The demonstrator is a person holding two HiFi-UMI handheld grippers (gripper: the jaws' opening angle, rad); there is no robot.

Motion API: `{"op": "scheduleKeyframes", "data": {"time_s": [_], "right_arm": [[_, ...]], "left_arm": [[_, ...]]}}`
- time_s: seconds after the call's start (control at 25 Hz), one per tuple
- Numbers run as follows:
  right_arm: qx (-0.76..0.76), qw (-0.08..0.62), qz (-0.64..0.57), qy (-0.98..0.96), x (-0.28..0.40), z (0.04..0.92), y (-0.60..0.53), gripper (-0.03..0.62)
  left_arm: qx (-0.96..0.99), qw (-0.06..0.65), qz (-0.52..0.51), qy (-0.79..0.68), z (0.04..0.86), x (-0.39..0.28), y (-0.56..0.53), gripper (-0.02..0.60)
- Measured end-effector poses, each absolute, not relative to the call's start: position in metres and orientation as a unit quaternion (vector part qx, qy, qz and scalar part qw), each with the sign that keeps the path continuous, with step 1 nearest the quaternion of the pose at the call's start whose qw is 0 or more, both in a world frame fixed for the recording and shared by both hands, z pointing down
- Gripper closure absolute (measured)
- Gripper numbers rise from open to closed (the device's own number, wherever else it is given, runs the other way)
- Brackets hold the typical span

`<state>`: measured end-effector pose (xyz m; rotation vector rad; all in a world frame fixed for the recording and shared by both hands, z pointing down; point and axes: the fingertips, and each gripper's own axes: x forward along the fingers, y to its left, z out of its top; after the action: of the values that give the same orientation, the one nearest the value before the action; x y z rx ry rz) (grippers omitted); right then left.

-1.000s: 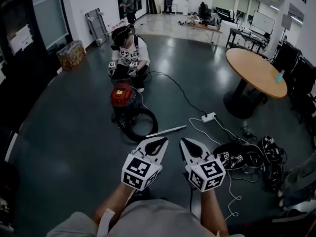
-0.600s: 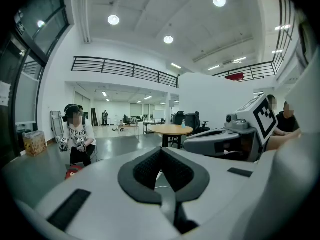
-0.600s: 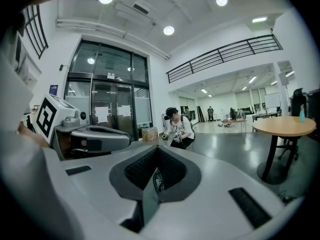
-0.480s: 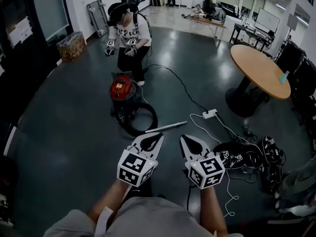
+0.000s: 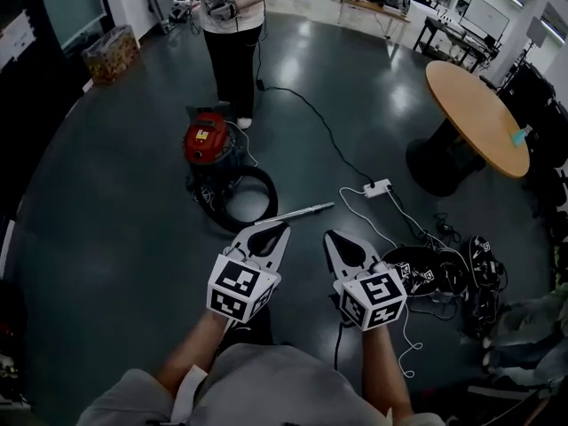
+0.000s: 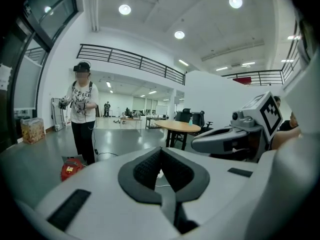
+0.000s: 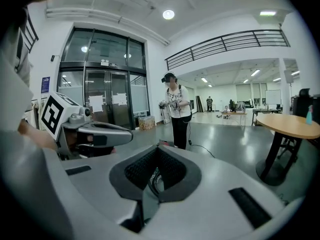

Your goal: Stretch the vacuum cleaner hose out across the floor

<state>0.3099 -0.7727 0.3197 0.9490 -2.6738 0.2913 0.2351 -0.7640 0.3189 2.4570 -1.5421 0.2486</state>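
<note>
Held left gripper (image 5: 282, 228) and right gripper (image 5: 329, 236) clenched shut, empty, side by side, with coiled hose (image 5: 272, 201) and red vacuum cleaner (image 5: 204, 138) ahead of them.

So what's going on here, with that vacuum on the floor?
A person holds a left gripper and a right gripper side by side above the floor, both shut and empty. Ahead sits a red vacuum, its black hose coiled beside it and a metal wand lying nearby. Nobody is touching the hose; it is not yet stretched out. A second person stands behind the vacuum.
</note>
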Motion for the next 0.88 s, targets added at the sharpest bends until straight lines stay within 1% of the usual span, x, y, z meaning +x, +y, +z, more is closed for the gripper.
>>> {"op": "scheduleKeyframes", "data": {"time_s": [0.24, 0.52, 0.88], "right_arm": [[0.337, 0.185, 0.107, -0.917, 0.271, 0.339, -0.842, 0.591], [0.356, 0.229, 0.107, -0.900, 0.237, 0.346, -0.907, 0.591], [0.359, 0.265, 0.123, -0.886, 0.221, 0.374, -0.961, 0.591]], "left_arm": [[0.843, 0.136, 0.087, -0.514, 0.342, 0.191, -0.843, 0.574], [0.855, 0.165, 0.087, -0.483, 0.359, 0.153, -0.909, 0.573], [0.857, 0.189, 0.103, -0.469, 0.384, 0.136, -0.961, 0.574]]}}
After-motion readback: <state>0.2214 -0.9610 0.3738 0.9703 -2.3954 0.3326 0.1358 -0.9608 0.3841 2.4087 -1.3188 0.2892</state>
